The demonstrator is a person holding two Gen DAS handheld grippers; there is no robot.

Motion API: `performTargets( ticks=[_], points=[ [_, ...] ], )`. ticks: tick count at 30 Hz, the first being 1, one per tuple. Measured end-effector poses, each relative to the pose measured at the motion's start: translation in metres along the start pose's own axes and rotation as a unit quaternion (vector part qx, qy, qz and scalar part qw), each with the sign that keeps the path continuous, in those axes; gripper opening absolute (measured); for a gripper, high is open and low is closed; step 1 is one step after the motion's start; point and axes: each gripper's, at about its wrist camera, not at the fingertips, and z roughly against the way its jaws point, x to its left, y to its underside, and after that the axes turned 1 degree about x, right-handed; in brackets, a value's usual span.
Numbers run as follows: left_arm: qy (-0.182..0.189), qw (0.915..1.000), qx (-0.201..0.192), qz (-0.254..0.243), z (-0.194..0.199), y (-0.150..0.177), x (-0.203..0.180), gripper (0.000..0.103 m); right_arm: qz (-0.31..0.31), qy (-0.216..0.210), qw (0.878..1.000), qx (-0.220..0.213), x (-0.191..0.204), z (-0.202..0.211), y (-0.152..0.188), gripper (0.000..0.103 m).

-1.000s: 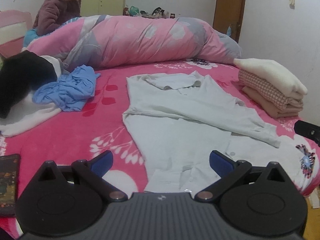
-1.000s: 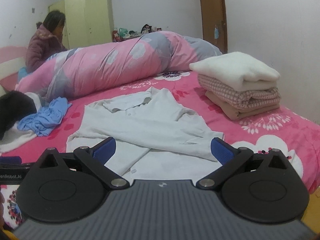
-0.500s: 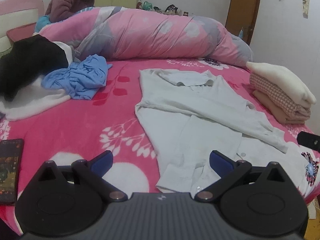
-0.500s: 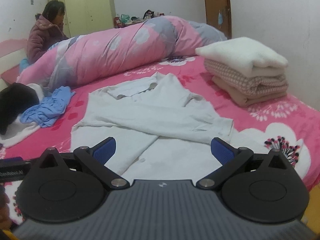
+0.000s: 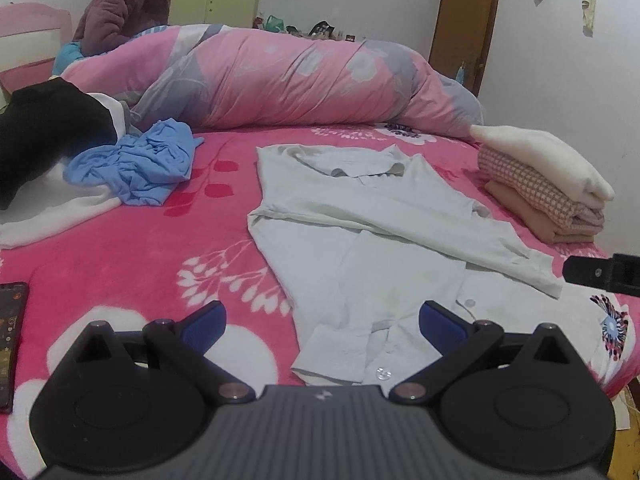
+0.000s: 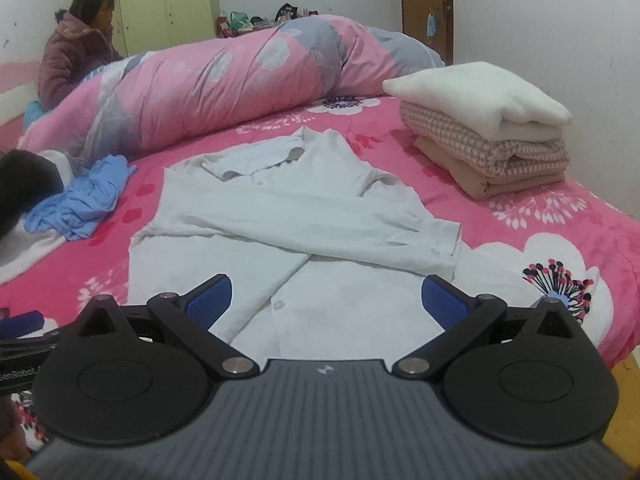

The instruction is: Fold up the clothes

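Observation:
A pale grey-white button shirt (image 5: 372, 232) (image 6: 280, 216) lies flat on the pink flowered bed, collar toward the far side, both sleeves folded across its front. My left gripper (image 5: 322, 320) hovers open above the shirt's near hem and cuff, holding nothing. My right gripper (image 6: 326, 296) is open too, over the shirt's lower front by the button placket, with nothing between its blue pads. The tip of the right gripper (image 5: 600, 272) shows at the right edge of the left wrist view.
A stack of folded clothes (image 6: 488, 136) (image 5: 548, 184) sits at the right. A crumpled blue garment (image 5: 136, 164), a black and white one (image 5: 40, 136) and a phone (image 5: 10, 340) lie left. A rolled pink quilt (image 6: 224, 76) crosses the back; a person (image 6: 76, 56) sits behind it.
Both grippers have risen and pulled back a little toward the near edge of the bed, so more of the shirt's hem shows. Their jaws stay open; the shirt has not moved.

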Motion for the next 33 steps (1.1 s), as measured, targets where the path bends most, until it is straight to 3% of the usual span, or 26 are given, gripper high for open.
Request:
performTargets(
  ticks=[12, 33],
  points=[
    [-0.008, 1.0, -0.002, 0.001, -0.006, 0.005, 0.006, 0.103, -0.015, -0.012, 1.0, -0.002, 0.009, -0.007, -0.001, 0.102],
    [-0.021, 0.9988, 0.038, 0.023, -0.024, 0.012, 0.014, 0.103, 0.001, -0.017, 1.0, 0.013, 0.023, -0.017, -0.006, 0.102]
  ],
)
